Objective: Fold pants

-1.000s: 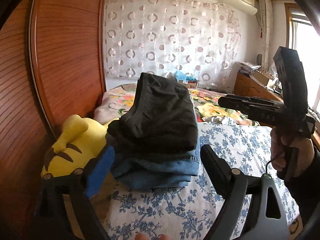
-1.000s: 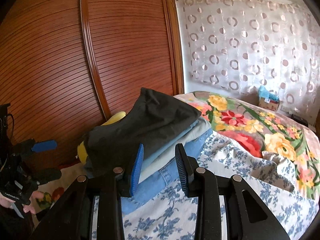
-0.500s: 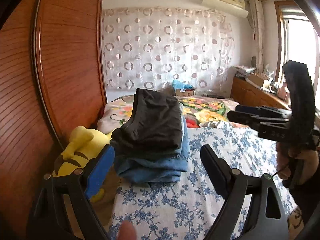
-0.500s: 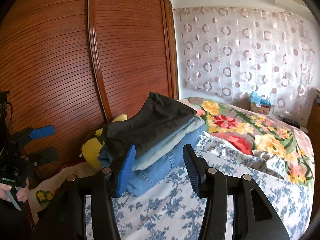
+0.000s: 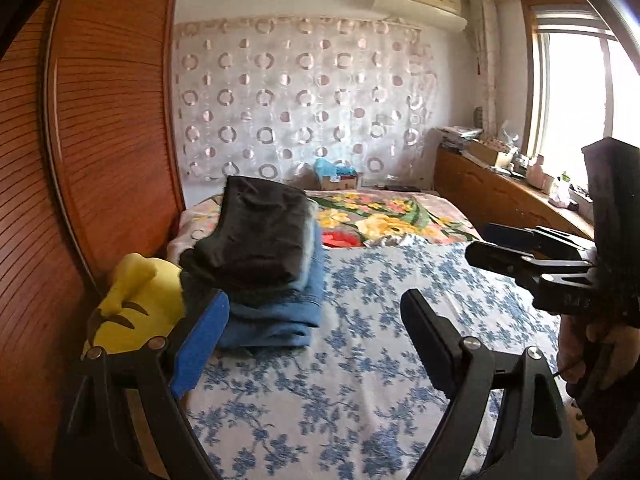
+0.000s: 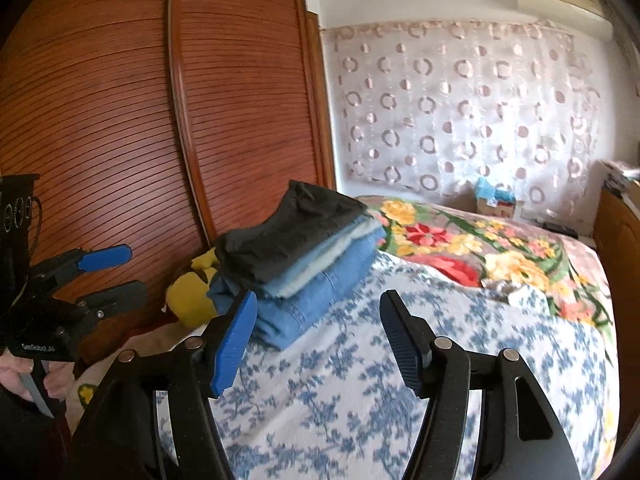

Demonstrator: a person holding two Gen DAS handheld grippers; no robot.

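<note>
A blue-flowered white sheet [image 5: 360, 380] covered the near part of the bed; beyond it lay a blanket [image 5: 384, 216] printed with large yellow and red blossoms. A yellow plush toy [image 5: 132, 304] sat at the bed's left edge, against a slatted wooden wardrobe [image 6: 120, 100]. A sheer curtain with ring motifs [image 5: 300, 100] hung on the far wall, an air conditioner [image 5: 420, 0] above it. A cluttered wooden cabinet [image 5: 500, 196] stood below a bright window [image 5: 568, 92].
</note>
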